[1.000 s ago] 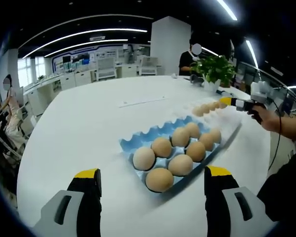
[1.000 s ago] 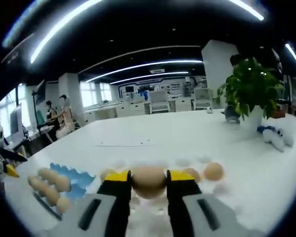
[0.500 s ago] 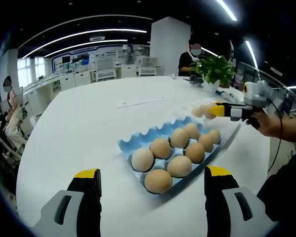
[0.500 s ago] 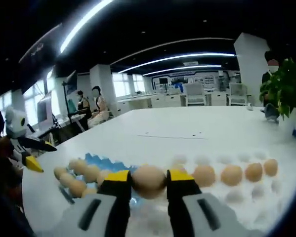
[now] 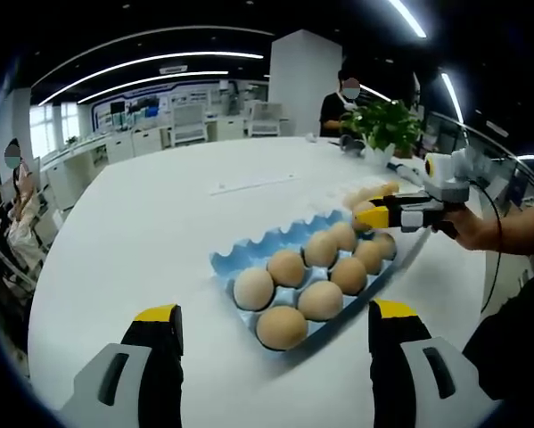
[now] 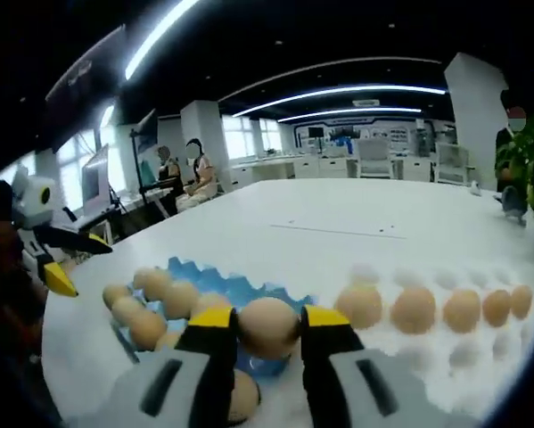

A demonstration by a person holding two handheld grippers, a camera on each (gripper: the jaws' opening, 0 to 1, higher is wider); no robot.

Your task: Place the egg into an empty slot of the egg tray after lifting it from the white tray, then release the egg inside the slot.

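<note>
The right claw has carried its egg over the blue egg tray.

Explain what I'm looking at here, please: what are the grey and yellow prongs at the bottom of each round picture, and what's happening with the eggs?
No robot here: a person holds a hand tool with a two-pronged claw in each hand, and a small fisheye camera rides on each tool, looking out along its prongs. One picture comes from the left claw, which is open and holds nothing. The other comes from the right claw, shut on an egg.

On the white table lies a blue egg tray with eggs in most of its slots. Beside it sits a white tray with a row of eggs. In the left claw's picture you can see the right claw carrying its egg over the far end of the blue tray, with the person's hand behind it.
</note>
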